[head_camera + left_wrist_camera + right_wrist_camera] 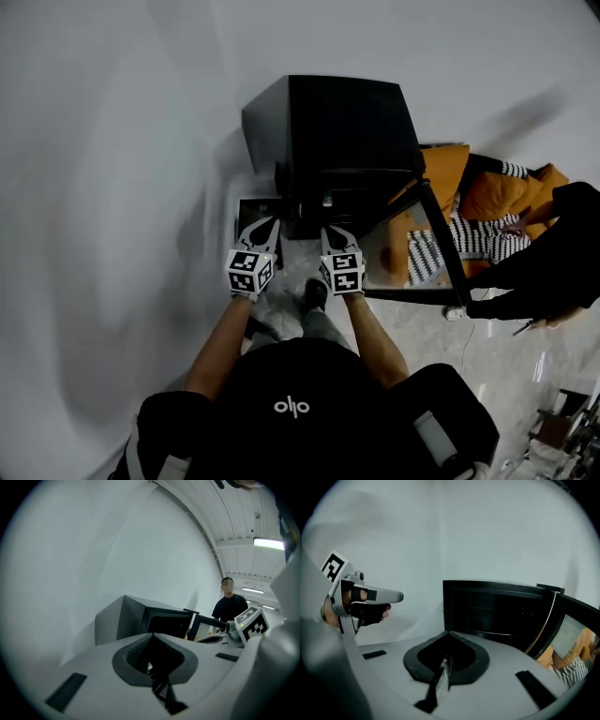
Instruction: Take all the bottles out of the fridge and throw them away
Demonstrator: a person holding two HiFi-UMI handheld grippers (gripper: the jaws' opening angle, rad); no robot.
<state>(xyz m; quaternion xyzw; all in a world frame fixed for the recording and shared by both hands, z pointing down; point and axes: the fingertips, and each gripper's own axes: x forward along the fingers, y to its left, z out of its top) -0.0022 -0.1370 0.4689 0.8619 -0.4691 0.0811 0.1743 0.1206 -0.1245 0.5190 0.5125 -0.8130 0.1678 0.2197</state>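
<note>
1. The left gripper (265, 225) sits just left of centre in the head view. Its jaws are pressed together tip to tip, with nothing between them.
2. The right gripper (335, 234), just beside it on the right, is likewise closed tight and empty.
3. Both point at the black fridge (337, 131) in the upper middle of the frame. They are near its front but do not touch it.
4. The fridge's door (441, 239) stands swung open toward the right of the frame.
5. The inside of the fridge is too dark in every view to tell whether bottles stand in it.
</note>
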